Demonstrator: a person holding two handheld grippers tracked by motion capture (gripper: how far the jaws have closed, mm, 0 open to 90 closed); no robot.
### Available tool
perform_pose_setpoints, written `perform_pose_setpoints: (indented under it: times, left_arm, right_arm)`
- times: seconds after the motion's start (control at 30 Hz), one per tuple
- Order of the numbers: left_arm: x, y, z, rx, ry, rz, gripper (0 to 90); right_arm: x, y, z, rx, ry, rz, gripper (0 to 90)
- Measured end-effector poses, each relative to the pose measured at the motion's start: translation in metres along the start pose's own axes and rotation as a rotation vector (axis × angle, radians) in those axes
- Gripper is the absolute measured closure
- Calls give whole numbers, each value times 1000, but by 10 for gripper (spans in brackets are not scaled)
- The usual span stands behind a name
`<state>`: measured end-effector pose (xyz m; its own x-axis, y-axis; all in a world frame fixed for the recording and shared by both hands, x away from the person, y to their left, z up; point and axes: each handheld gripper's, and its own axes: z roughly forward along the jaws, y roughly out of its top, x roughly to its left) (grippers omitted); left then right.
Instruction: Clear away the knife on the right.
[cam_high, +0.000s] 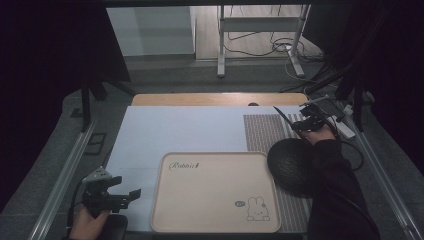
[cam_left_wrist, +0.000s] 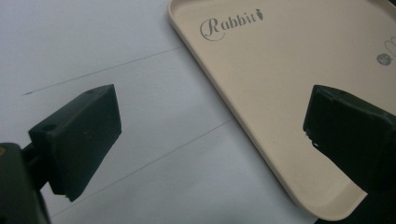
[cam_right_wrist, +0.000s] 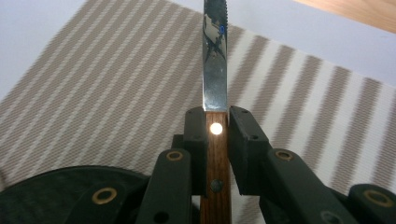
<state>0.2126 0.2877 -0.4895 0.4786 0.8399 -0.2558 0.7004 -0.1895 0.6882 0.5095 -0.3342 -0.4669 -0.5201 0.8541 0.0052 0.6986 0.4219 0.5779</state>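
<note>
A knife (cam_right_wrist: 214, 70) with a wooden handle (cam_right_wrist: 215, 154) and a steel blade stands between the jaws of my right gripper (cam_right_wrist: 215, 122), which is shut on the handle. In the high view that gripper (cam_high: 306, 123) is at the far right over the striped mat (cam_high: 265, 131), with the blade (cam_high: 281, 116) pointing up and to the left. My left gripper (cam_high: 127, 196) sits near the front left, open and empty, just left of the beige tray (cam_high: 215, 195). Its jaws straddle the tray's rim (cam_left_wrist: 224, 100) in the left gripper view.
A dark round bowl-like object (cam_high: 290, 165) lies on the striped mat, right of the tray and below the right hand. The tray carries "Rabbit" lettering (cam_high: 184, 165) and a rabbit drawing (cam_high: 257, 208). White paper (cam_high: 170, 132) covers the table; a wooden edge (cam_high: 215, 99) shows behind.
</note>
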Motion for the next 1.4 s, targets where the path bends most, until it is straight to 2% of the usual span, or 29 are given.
perform_pose_setpoints:
  times: [0.17,0.43,0.7,1.1,1.4]
  left_arm:
    - [0,0,0,0,0,0,43]
    - [0,0,0,0,1,3,43]
    - [-1,0,0,1,3,5,44]
    - [-2,1,1,6,12,10,48]
    - [-1,1,1,5,9,5,44]
  right_arm:
    - [19,-2,0,7,20,-33,777]
    - [46,-9,-4,15,53,-48,776]
    - [78,-19,-12,8,99,-92,776]
    - [127,-40,-29,2,167,-159,776]
    - [156,-57,-37,6,203,-210,776]
